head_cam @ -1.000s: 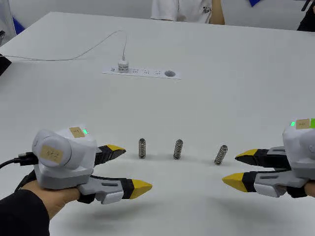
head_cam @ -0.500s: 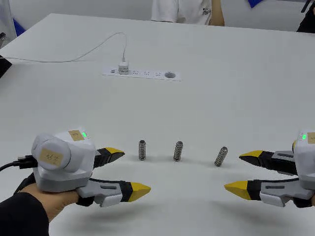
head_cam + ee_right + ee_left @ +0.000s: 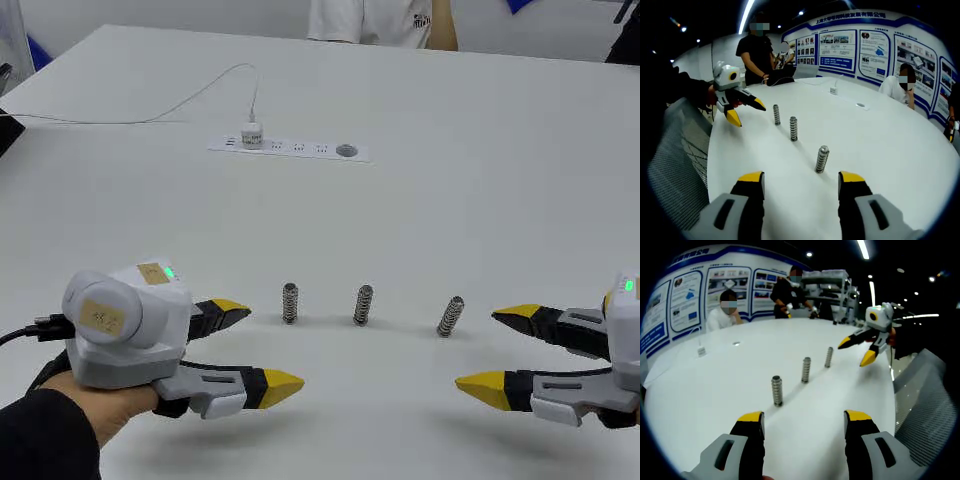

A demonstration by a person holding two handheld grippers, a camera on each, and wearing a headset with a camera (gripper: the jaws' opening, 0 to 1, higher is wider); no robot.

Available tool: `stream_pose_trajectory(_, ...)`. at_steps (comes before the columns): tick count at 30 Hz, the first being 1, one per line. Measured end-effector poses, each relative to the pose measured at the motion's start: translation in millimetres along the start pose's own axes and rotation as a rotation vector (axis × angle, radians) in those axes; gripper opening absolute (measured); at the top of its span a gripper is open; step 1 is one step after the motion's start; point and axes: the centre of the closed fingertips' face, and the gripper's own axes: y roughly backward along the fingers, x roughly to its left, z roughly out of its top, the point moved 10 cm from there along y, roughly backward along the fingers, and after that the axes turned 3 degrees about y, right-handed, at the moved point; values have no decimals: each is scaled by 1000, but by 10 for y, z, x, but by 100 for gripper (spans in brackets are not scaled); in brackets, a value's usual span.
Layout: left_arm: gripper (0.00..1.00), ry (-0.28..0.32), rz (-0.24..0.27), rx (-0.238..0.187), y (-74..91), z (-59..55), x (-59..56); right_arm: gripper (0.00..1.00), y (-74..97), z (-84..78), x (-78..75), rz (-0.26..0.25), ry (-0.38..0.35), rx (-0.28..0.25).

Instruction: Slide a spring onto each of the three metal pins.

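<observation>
1. Left gripper [image 3: 268, 345], lower left of the head view: jaws wide open, holding nothing and touching nothing. A hand [image 3: 95, 400] grips it from below.
2. Right gripper [image 3: 478, 348], lower right edge: jaws also wide apart, empty, well clear of the springs.
3. Three springs stand in a row on the white table [image 3: 480, 180] between the grippers: left spring [image 3: 290, 302] and middle spring [image 3: 363, 304] upright, right spring [image 3: 450, 316] tilted. The pins inside can't be made out.
4. Versus 1.0 s ago, the right gripper has backed off toward the right edge and sits lower. The left gripper has dipped slightly. The springs are unchanged.
5. The head view shows a power strip [image 3: 290, 148] with a plug and cable [image 3: 150, 115] above the springs.
6. The left gripper view looks along the spring row to the right gripper at upper right, with wall posters [image 3: 690, 295] behind.
7. The right gripper view has the right spring nearest and the left gripper at upper left, with a standing person [image 3: 757, 55] behind it.
</observation>
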Motion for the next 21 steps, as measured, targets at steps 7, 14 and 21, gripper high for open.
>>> stream_pose_trajectory(7, 66, 6, 2, 0, 8, -7, 0, 61, -5, 3, -11, -5, -5, 1)
stream_pose_trajectory(14, 66, 9, 6, 1, 14, -10, -4, 61, -17, -17, -10, -3, -16, 5)
stream_pose_trajectory(21, 66, 9, 4, 4, 11, -17, -2, 61, -19, -17, -21, -6, -25, 2)
